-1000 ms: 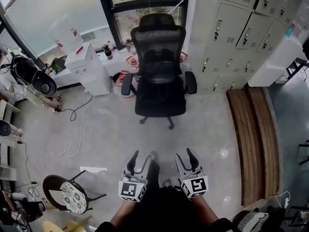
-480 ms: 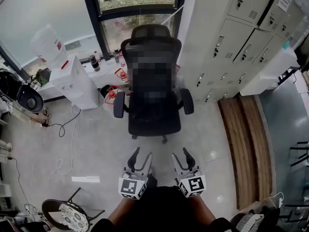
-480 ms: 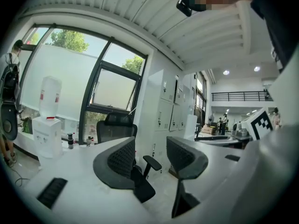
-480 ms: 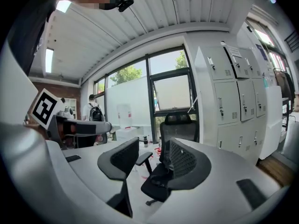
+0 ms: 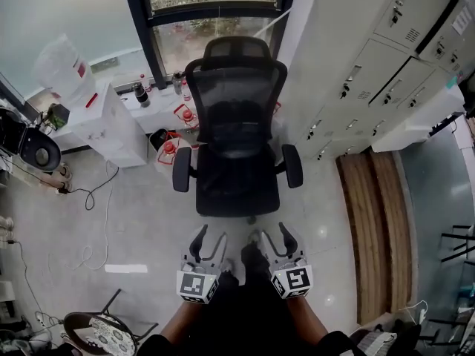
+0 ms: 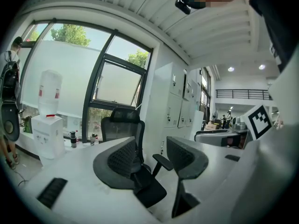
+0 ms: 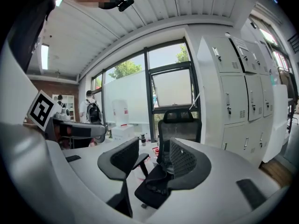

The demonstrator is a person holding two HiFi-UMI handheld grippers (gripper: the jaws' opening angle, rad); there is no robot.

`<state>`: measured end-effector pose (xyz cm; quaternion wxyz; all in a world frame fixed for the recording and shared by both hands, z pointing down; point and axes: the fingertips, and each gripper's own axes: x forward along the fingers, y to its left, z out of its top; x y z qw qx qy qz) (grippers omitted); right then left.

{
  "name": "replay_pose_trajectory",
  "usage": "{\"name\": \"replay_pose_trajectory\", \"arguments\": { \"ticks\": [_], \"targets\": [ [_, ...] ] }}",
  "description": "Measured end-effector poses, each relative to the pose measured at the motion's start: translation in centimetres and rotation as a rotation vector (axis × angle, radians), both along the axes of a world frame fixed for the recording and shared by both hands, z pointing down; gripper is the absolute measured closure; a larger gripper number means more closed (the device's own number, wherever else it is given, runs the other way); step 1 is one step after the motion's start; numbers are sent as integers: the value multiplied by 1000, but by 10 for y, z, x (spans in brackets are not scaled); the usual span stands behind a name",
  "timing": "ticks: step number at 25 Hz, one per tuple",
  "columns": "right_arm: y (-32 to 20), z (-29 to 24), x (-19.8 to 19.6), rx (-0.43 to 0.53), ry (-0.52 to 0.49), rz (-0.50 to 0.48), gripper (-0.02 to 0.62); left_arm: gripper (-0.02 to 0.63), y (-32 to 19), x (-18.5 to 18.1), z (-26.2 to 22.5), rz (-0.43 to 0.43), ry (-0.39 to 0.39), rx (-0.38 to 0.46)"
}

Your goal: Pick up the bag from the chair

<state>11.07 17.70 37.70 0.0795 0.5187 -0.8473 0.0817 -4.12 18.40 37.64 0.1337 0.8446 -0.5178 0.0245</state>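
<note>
The jaws of the left gripper (image 5: pixel 211 233) and of the right gripper (image 5: pixel 273 233) are held moderately apart, and nothing is gripped by either. The chair (image 5: pixel 236 102) is framed in the gap of each pair, straight ahead and well apart from the tips. The bag (image 7: pixel 158 180) is taken to be the dark, limp shape slumped on the seat. It can hardly be told from the black upholstery, so this is offered as a judgement only.

Several faults could be expected from here. Because black lies on black, mesh or seat padding could be pinched instead of the bag. The chair is carried on a castor base, so it could be rolled or swivelled away if it is pushed during the reach. A strap could be snagged on an armrest (image 5: pixel 182 178) as the bag is lifted. The cable (image 5: pixel 100 213) on the floor, off to the left of the left jaws, could be caught underfoot.

The backrest is woven mesh, topped by a curved headrest, and the armrests are rounded pads. The jaws are curved, with dark dimpled pads set in pale grey shells. The floor (image 5: pixel 141 221) is smooth and faintly glossy.
</note>
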Motion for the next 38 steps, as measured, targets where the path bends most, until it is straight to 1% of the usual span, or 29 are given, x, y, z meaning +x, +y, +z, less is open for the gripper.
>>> {"name": "replay_pose_trajectory", "arguments": {
  "ticks": [3, 8, 12, 15, 18, 21, 24, 27, 32, 35, 38],
  "targets": [
    [-26, 5, 2, 5, -6, -26, 414, 419, -25, 2, 1, -24, -7, 7],
    [-78, 8, 8, 0, -26, -86, 413, 419, -68, 17, 0, -72, -4, -7],
    [-125, 6, 19, 3, -52, -131, 413, 410, -110, 34, -3, -99, -42, -7],
    [-152, 7, 28, 0, -51, -169, 413, 407, -131, 40, -1, -132, -42, -17],
    [-181, 14, 32, -17, -40, -194, 407, 405, -151, 37, 4, -165, -46, -35],
    [-199, 24, 34, -53, -42, -194, 402, 403, -164, 31, 13, -185, -52, -66],
    [-222, 40, 31, -87, -26, -197, 397, 403, -187, 22, 24, -204, -49, -86],
    [-244, 53, 23, -112, -7, -198, 396, 403, -212, 14, 34, -200, -48, -101],
    [-287, 75, 16, -178, 28, -159, 396, 400, -266, 3, 52, -161, -44, -138],
    [-318, 93, 10, -226, 85, -169, 388, 396, -304, -2, 63, -136, -40, -152],
    [-353, 119, 9, -273, 135, -191, 382, 388, -343, -6, 89, -118, -54, -188]
  ]
}}
